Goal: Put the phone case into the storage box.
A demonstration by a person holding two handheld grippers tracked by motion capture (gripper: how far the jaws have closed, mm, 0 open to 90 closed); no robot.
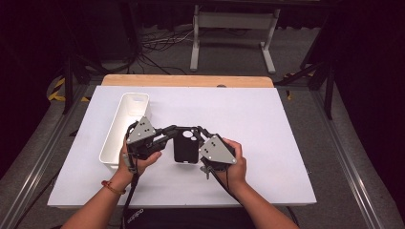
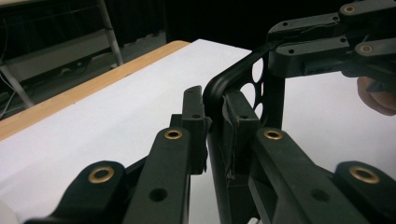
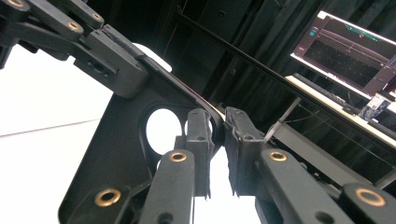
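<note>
A black phone case with a camera cutout hangs a little above the white table between both grippers. My left gripper comes in from the left and is shut on the case's upper left corner. In the left gripper view its pads pinch the case's rim. My right gripper comes in from the right, shut on the upper right corner. In the right gripper view the case sits clamped between the right gripper's jaws, near the round cutouts.
A long white bin stands on the table just left of my left hand. The white table top spreads out to the right and behind, with a wooden edge at the far side. A monitor glows off the table.
</note>
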